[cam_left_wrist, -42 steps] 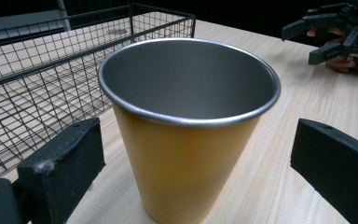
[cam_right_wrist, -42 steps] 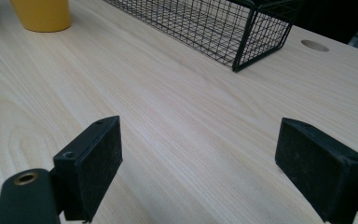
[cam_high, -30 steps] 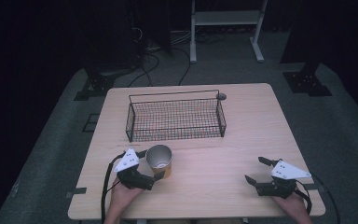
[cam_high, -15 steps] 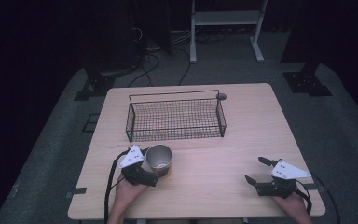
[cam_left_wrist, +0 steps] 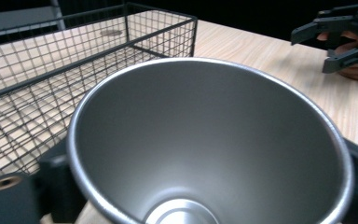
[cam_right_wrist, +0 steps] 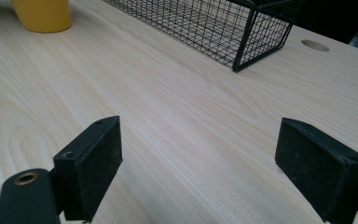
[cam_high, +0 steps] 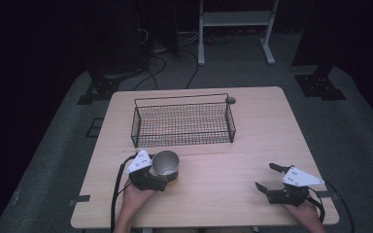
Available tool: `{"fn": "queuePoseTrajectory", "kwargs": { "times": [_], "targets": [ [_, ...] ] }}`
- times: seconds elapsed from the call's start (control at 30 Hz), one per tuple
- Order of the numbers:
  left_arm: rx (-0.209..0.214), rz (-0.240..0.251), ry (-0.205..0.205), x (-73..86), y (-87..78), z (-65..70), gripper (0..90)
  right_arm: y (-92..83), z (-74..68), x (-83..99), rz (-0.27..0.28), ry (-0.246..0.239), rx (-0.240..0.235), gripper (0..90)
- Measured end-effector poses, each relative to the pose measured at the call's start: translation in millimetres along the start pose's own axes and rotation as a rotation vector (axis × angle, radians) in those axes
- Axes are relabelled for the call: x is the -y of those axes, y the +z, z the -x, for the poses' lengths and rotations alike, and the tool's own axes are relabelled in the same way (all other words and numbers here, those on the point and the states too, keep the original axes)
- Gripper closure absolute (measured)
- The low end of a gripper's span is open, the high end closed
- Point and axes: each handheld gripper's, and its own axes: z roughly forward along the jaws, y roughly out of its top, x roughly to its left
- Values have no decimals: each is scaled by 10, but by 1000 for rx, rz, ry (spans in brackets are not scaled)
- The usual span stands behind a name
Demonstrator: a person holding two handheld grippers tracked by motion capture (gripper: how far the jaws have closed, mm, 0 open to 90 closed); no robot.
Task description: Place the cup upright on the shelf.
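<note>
At the near edge of the pale wooden worktop (cam_high: 252, 145), the right hand-held gripper (cam_high: 271, 176) rests with jaws spread, empty. The left hand-held gripper (cam_high: 161, 175) pinches the yellow-sided, steel-lined cup (cam_high: 165, 164), which stands just before the black wire basket (cam_high: 183, 121).

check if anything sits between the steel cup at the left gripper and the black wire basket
Nothing visible does. Bare wooden table lies between the yellow-sided steel cup at the left gripper and the black wire basket; only the basket's near wall must be cleared.
</note>
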Motion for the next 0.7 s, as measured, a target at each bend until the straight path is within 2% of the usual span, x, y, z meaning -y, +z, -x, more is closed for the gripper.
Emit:
{"fn": "queuePoseTrajectory", "kwargs": {
  "times": [0.17, 0.47, 0.7],
  "targets": [
    [1, 0, 10, -7, 16, 11, 117, 0, -1, 0, 0, -1, 0, 138],
    [16, 11, 6, -29, 33, 20, 122, -1, -2, 0, 0, -2, -2, 138],
    [26, 50, -9, -108, -17, -23, 122, -1, -2, 0, 1, -2, -2, 138]
  ]
}}
